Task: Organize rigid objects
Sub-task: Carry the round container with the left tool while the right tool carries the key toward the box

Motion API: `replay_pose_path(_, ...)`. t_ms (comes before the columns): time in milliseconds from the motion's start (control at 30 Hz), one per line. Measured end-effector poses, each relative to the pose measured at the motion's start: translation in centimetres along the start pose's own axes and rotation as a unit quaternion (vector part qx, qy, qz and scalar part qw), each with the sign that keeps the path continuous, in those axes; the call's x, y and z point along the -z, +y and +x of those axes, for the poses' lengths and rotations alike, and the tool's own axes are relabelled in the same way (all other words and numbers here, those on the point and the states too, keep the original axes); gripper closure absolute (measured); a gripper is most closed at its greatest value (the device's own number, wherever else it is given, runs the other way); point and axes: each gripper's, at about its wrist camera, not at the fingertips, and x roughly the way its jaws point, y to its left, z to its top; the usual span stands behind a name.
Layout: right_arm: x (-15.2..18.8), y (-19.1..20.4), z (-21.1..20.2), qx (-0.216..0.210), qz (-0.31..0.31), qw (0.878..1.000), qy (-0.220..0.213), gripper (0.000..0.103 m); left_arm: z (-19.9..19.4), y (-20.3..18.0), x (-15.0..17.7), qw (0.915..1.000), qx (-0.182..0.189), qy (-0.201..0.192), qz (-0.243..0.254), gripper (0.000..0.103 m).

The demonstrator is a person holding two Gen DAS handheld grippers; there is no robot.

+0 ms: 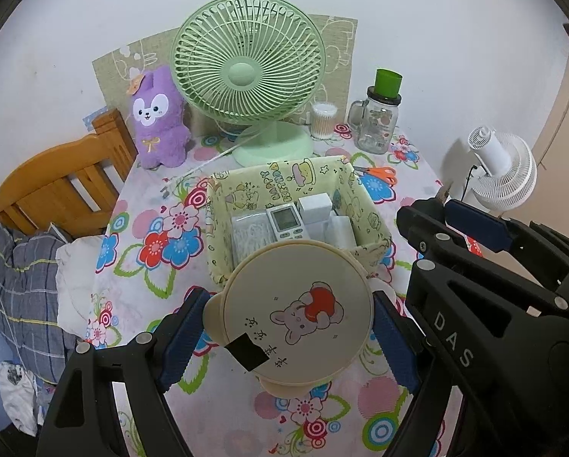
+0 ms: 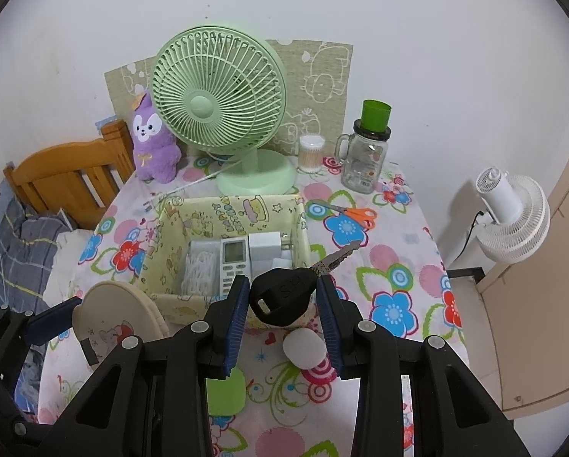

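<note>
My left gripper (image 1: 288, 299) is shut on a round cream box (image 1: 299, 316) with a rabbit picture on its lid, held just in front of the yellow fabric basket (image 1: 372, 205). Inside the basket lie a white remote (image 1: 286, 222), white boxes (image 1: 314, 207) and a clear packet (image 1: 248, 234). In my right gripper (image 2: 283, 283) sits the black head of a key (image 2: 284, 297), the jaws shut on it at the basket's near right corner (image 2: 303, 228). Its blade (image 2: 337, 257) points up and to the right. The cream box (image 2: 112, 316) shows at lower left.
A green desk fan (image 1: 246, 72), purple plush toy (image 1: 158, 122), cotton-swab tub (image 1: 324, 120) and glass jar with a green cup (image 1: 377, 122) line the back. Orange scissors (image 2: 355, 215) lie right of the basket. A white round piece (image 2: 303, 346) rests near the front. A wooden chair (image 1: 63, 186) stands left, a white fan (image 1: 505, 171) right.
</note>
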Motion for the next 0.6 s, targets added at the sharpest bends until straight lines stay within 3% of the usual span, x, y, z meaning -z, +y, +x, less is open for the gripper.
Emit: replay_pose_path(600, -2.1, -0.3, 3.8, -0.012, 0.008, 1.0, 0.023, 0.064, 3.6, 0.6, -2.6, 0.9999, -0.002, 0.015, -0.001, 0.018)
